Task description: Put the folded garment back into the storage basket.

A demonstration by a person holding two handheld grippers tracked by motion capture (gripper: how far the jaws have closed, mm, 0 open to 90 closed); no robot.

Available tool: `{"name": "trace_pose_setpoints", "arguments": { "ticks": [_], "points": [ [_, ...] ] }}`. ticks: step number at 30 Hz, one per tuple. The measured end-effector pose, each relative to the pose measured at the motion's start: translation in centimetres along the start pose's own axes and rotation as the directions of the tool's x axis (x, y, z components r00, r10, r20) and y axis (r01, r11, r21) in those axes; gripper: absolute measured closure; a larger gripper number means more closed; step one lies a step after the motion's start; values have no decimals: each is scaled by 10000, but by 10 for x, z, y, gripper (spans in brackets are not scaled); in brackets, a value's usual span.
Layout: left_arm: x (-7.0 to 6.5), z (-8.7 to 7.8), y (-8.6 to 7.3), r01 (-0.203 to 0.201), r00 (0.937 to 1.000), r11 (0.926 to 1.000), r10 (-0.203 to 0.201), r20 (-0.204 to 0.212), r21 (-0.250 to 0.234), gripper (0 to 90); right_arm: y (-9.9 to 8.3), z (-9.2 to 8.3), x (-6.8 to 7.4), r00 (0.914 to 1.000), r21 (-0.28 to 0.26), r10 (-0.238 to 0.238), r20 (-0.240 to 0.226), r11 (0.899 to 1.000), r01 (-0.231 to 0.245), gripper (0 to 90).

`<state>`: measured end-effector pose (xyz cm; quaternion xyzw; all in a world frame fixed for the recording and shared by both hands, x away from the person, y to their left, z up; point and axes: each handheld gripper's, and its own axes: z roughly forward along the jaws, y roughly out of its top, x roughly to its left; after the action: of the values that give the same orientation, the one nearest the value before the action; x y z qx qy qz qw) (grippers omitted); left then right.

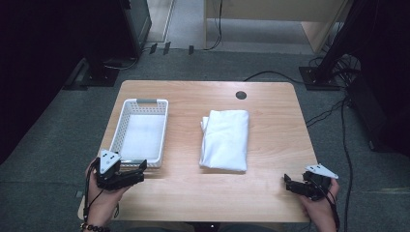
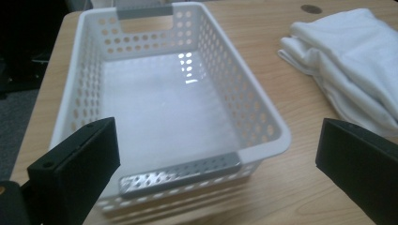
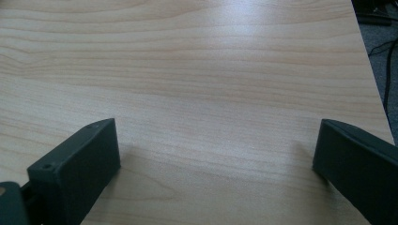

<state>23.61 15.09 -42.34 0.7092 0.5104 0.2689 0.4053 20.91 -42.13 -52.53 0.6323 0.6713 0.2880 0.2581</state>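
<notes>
Left gripper view: towel (image 2: 347, 65) cropped rightward.

Wood, plastic and soft cloth are showing here.

The worktop (image 1: 270, 145) is looking like pale wood with fine grain lines, smooth and a little shiny. The basket (image 2: 263, 122) is looking like white plastic full of small holes, with grey strips on its rims, and its floor is shining where light is hitting it. The folded towel (image 1: 225, 139) is looking like soft white cloth, matt and a bit wrinkly. The fingers (image 3: 75, 168) are looking like hard black plastic, dull and smooth.
</notes>
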Motion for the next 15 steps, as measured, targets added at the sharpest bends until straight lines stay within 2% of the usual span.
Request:
{"name": "trace_pose_setpoints", "arguments": {
  "ticks": [8,15],
  "points": [
    [-15,11,23,-360,9987,9991,367,340,-208,0,0,0,0,10000,-1,0,-4,10000,0,0],
    [-25,18,37,-303,9979,9990,321,556,-320,0,0,0,0,10000,6,19,-3,10000,-19,0]
  ]
}}
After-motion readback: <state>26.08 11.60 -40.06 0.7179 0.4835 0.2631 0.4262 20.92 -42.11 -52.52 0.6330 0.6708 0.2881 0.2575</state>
